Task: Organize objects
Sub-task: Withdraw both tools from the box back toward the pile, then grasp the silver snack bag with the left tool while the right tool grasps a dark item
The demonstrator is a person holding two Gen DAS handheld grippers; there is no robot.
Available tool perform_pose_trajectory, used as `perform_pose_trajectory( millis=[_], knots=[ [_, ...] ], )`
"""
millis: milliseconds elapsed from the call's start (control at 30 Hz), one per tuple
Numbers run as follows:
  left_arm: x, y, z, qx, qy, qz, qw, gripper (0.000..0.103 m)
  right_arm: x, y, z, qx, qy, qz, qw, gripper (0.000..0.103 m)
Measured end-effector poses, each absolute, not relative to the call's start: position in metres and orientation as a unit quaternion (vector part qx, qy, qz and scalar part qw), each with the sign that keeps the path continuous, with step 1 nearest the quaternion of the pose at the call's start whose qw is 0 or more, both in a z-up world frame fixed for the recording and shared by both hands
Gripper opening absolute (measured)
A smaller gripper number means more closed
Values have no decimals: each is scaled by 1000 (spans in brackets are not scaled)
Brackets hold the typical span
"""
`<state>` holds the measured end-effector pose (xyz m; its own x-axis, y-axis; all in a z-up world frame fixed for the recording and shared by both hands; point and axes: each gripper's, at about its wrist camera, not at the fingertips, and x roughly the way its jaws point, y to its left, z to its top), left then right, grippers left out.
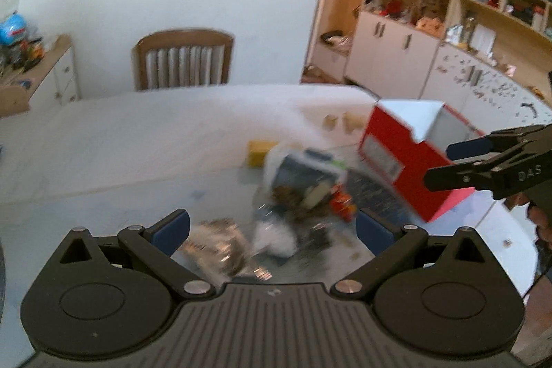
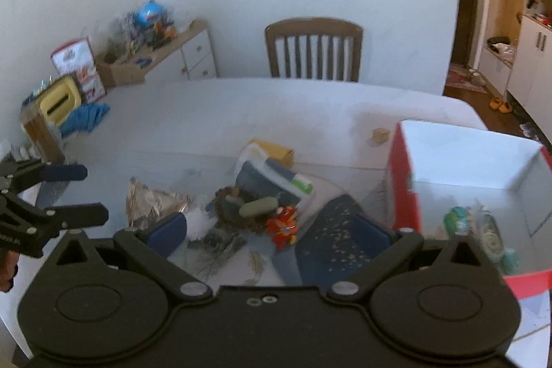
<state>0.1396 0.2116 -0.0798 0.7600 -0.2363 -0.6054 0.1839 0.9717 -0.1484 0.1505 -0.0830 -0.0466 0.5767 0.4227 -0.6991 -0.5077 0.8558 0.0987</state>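
- The desk (image 2: 214, 126) is white and carries a loose pile of clutter near its middle; a chair (image 2: 314, 49) stands at its far side.
- A red box (image 2: 402, 175), white inside and open at the top, sits on the desk to the right of the pile; a few small items (image 2: 490, 233) lie on its floor, too blurred to name.
- The left tool (image 1: 272, 230) hovers over the near edge of the pile, jaws spread wide and gripping nothing.
- The right tool (image 2: 272, 230) hangs between pile and box, likewise released and empty.
- A dark blue sheet (image 2: 327, 244) lies flat just beside the box.
- A tipped white-and-blue packet (image 2: 276, 178) leans in the pile against a yellow block (image 2: 276, 150).
- A crumpled foil wrapper (image 2: 151, 202) lies at the pile's left.
- A red toy (image 2: 284, 225), possibly a figure, rests at the front of the pile.
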Motion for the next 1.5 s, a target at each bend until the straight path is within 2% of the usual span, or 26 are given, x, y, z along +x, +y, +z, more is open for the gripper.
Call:
perform_pose_trajectory(
  millis=[233, 400, 600, 667, 833, 933, 1033, 1367, 1467, 1500],
  knots=[
    [157, 241, -113, -63, 355, -83, 929, 103, 155, -46, -83, -107, 408, 291, 859, 90],
    [175, 255, -128, -84, 379, -74, 919, 102, 160, -34, -101, -117, 426, 298, 846, 84],
    [197, 270, -144, -129, 404, -72, 903, 102, 169, -19, -116, -108, 433, 311, 839, 73],
    [202, 269, -149, -134, 413, -74, 898, 101, 171, -14, -118, -106, 435, 316, 837, 73],
    [211, 267, -156, -146, 423, -84, 890, 92, 182, -7, -122, -91, 444, 316, 833, 70],
    [215, 265, -159, -152, 429, -87, 886, 78, 188, -5, -127, -83, 454, 311, 830, 68],
    [216, 264, -163, -156, 437, -88, 881, 69, 192, -4, -133, -69, 467, 312, 825, 67],
    [212, 262, -163, -165, 435, -79, 882, 64, 193, -3, -137, -56, 480, 309, 819, 56],
    [209, 264, -164, -173, 439, -75, 879, 63, 191, -4, -134, -54, 478, 307, 821, 47],
    [208, 264, -164, -173, 439, -74, 879, 62, 191, -4, -133, -56, 477, 305, 823, 39]
  ],
)
